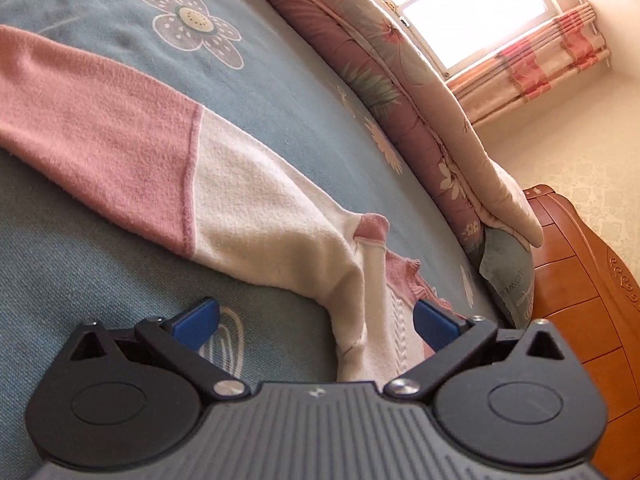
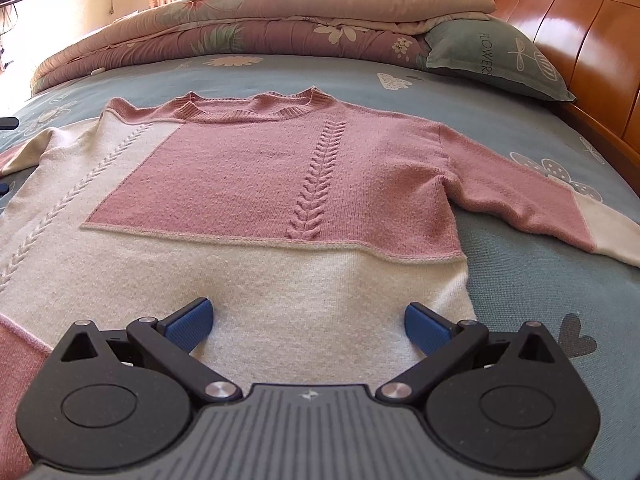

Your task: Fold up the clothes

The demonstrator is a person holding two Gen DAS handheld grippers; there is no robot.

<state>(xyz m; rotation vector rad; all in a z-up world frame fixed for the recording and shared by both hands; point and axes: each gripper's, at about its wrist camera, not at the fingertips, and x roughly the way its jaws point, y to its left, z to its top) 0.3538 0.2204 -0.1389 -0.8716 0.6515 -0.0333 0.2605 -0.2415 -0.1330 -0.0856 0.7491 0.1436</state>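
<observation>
Open bedsheet [image 2: 520, 280] beside sweater [image 2: 260, 168]; quilt [image 2: 240, 36], headboard [image 2: 580, 40] behind.

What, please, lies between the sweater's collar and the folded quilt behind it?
Only bare blue-grey flowered bedsheet separates the pink-and-cream knitted sweater's ribbed collar from the folded floral quilt, per the right wrist view.

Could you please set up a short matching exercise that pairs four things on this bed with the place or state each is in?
Things:
1. sweater
2. pillow
3. folded quilt
4. right gripper

Places or states:
A. stacked along the bed's far edge, below the window
B. spread flat, front up, on the blue sheet
C. open, over the cream hem
D. beside the wooden headboard, its edge under the quilt

Pairs: 1-B, 2-D, 3-A, 4-C
</observation>
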